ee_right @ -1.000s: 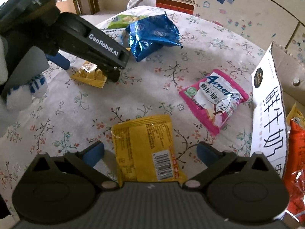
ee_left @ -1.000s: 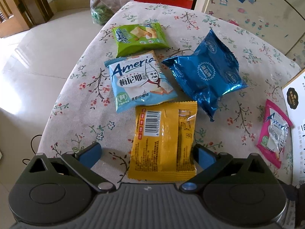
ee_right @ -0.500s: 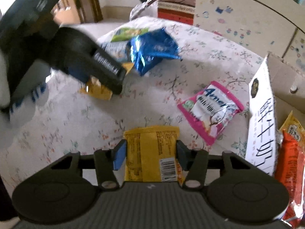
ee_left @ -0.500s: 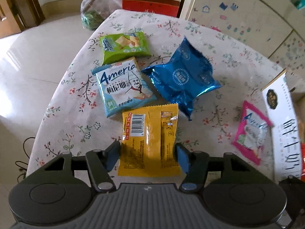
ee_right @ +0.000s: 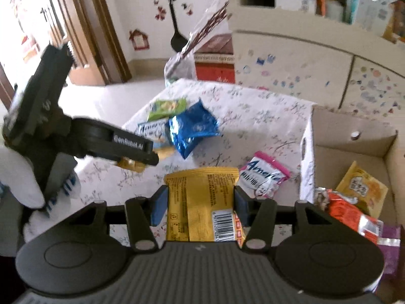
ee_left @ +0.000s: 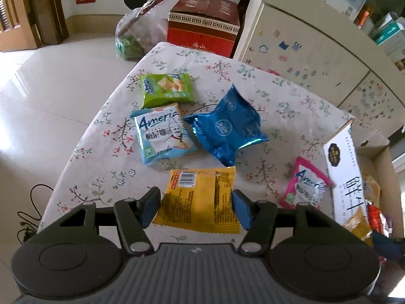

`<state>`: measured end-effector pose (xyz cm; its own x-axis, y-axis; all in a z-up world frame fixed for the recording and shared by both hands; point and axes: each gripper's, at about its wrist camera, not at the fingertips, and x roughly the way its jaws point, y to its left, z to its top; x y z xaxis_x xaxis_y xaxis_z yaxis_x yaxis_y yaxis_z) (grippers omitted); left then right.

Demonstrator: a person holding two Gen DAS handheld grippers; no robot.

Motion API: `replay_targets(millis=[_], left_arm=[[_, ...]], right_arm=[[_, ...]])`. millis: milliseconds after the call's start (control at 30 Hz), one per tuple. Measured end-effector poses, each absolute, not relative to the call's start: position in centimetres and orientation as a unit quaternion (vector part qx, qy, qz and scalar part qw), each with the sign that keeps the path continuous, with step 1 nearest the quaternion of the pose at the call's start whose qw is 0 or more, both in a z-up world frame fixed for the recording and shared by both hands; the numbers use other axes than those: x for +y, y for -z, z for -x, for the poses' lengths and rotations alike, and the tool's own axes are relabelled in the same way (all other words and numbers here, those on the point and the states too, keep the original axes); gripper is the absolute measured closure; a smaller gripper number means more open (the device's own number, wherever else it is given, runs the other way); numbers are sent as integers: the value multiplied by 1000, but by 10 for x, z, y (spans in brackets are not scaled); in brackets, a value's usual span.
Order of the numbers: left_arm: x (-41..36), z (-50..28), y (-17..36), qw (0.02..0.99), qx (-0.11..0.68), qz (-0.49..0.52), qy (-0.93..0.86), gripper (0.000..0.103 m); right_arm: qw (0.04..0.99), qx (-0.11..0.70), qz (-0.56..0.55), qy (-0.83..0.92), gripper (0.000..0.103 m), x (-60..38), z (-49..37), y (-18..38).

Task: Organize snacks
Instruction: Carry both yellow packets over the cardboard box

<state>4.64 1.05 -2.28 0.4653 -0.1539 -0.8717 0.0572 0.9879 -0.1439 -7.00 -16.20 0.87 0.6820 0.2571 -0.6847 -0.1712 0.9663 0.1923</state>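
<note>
Left gripper [ee_left: 194, 204] clamped on a yellow snack pack [ee_left: 200, 197], lifted above the table [ee_left: 291, 106], on the near side of the blue pouch [ee_left: 227, 129]. Right gripper [ee_right: 200, 206] clamped on a second yellow pack [ee_right: 202, 202], held left of the cardboard box [ee_right: 354, 139].

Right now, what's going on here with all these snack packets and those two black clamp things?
A person is sorting snacks with a handheld gripper in each hand. The left gripper and the right gripper each clamp a yellow packet. On the flowered tablecloth lie a green packet, a light blue packet, a shiny blue packet and a pink packet. The cardboard box to the right already holds some snacks.
</note>
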Motion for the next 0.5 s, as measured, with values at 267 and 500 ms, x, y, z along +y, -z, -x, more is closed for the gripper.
replay_targets(millis=[267,500], left_arm=[[-12,-38,17,864,497,37,72,36],[-40,-32,4,879,469,12,92,36]], right_arm=[[929,347,-88,-91,48,-194,72,-29],[934,334,-113,-51,48,-219,69,-34]])
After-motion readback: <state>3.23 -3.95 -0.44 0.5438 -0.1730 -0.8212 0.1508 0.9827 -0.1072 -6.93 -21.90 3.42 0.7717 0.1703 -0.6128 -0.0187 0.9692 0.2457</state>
